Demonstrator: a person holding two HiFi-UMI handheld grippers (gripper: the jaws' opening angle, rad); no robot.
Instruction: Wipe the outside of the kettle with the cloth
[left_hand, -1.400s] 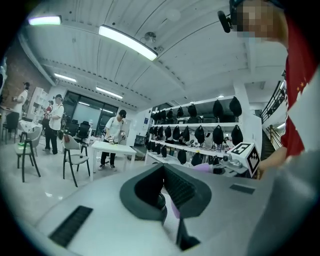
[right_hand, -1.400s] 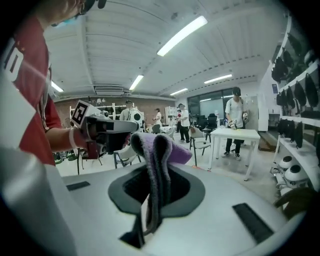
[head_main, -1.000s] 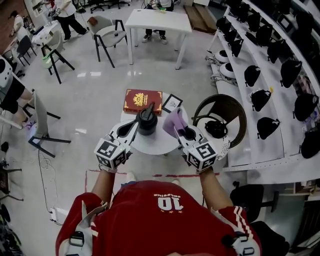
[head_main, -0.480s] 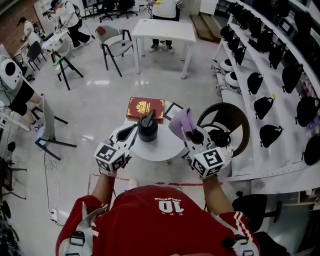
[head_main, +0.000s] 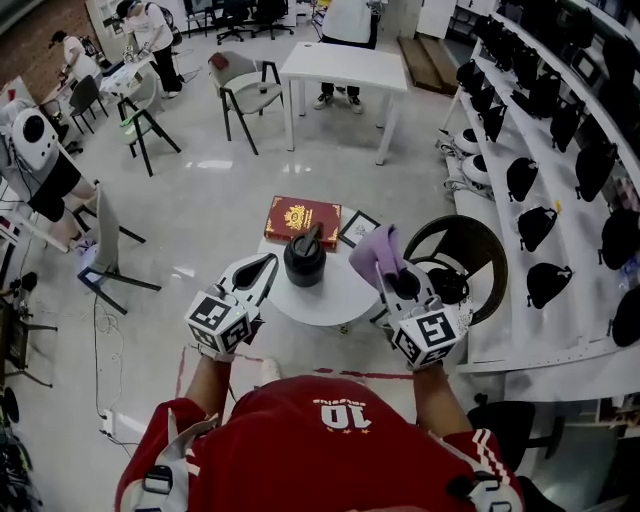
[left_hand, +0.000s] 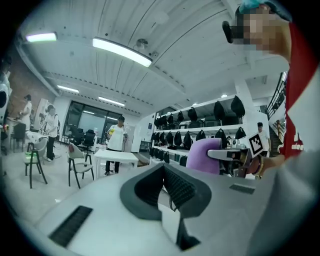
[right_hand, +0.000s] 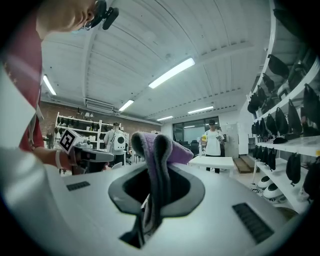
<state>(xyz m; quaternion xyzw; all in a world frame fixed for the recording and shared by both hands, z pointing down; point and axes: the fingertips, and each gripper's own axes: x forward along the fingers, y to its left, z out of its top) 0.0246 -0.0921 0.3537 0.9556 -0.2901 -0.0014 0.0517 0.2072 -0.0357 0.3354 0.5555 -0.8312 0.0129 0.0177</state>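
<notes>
The black kettle stands on a small round white table, toward its far side. My right gripper is shut on a purple cloth, held up in the air to the right of the kettle and apart from it. In the right gripper view the cloth sticks up folded between the jaws of the right gripper. My left gripper hovers left of the kettle without touching it. Its jaws meet at the tips with nothing between them. Both grippers point upward.
A red book and a small framed picture lie at the table's far edge. A dark round chair stands close on the right, before shelves of black bags. A white table, chairs and people stand farther off.
The right gripper has carried the cloth up and to the right, away from the kettle. The left gripper has drawn back a little. The head view has shifted.
</notes>
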